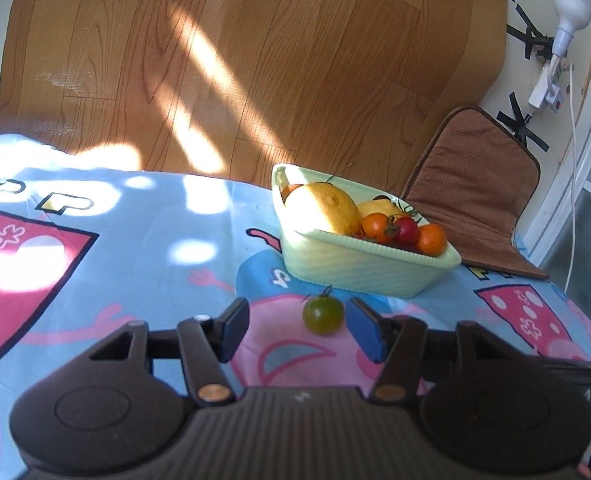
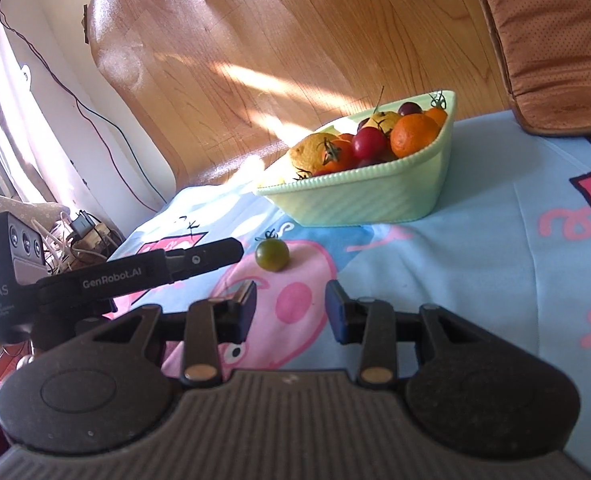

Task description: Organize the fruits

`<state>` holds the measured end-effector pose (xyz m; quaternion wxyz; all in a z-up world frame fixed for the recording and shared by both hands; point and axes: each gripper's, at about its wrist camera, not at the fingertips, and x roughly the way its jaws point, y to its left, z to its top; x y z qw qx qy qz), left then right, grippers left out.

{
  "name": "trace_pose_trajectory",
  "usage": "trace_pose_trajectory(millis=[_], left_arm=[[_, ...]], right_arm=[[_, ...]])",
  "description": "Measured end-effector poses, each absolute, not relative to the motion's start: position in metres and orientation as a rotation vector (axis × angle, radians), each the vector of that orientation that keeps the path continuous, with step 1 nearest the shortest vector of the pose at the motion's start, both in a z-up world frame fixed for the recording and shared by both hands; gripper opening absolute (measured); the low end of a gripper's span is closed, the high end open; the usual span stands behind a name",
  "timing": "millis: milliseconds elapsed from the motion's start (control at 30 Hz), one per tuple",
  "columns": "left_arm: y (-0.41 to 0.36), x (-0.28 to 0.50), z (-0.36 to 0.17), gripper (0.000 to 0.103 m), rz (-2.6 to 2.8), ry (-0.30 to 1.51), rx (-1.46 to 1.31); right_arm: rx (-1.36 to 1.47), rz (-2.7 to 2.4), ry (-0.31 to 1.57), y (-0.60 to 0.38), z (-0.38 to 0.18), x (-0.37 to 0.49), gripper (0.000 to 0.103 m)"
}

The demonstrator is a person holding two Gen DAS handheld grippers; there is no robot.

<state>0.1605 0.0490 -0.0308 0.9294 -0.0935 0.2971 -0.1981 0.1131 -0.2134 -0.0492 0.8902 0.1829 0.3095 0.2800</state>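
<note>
Your left gripper (image 1: 297,322) stands with jaws apart, the green tomato (image 1: 323,315) lying between its 2 fingertips, nearer the right one, untouched on the blue cartoon cloth (image 1: 135,264). Your right gripper (image 2: 290,308), jaws apart and empty, points at the same tomato just ahead. The pale green bowl (image 1: 359,272) of fruit sits beyond both.

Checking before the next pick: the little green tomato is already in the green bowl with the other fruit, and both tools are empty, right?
Not quite. The green tomato lies on the blue sheet, outside the bowl and in front of it, as the left wrist view shows. The left tool and right tool are indeed empty.
</note>
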Motion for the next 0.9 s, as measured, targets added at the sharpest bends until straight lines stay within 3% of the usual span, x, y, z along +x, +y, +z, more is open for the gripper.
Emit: trace_pose_trajectory(millis=[533,900], left_arm=[[0.010,0.177,-0.032,0.052,-0.433,0.630,-0.127],[0.013,0.184,-0.038,0.033,-0.400,0.675,-0.165]], right_arm=[[0.408,0.550,0.605,-0.218,-0.047,0.108,0.041],[0.420,0.493,0.557,-0.222,-0.043,0.104,0.040]])
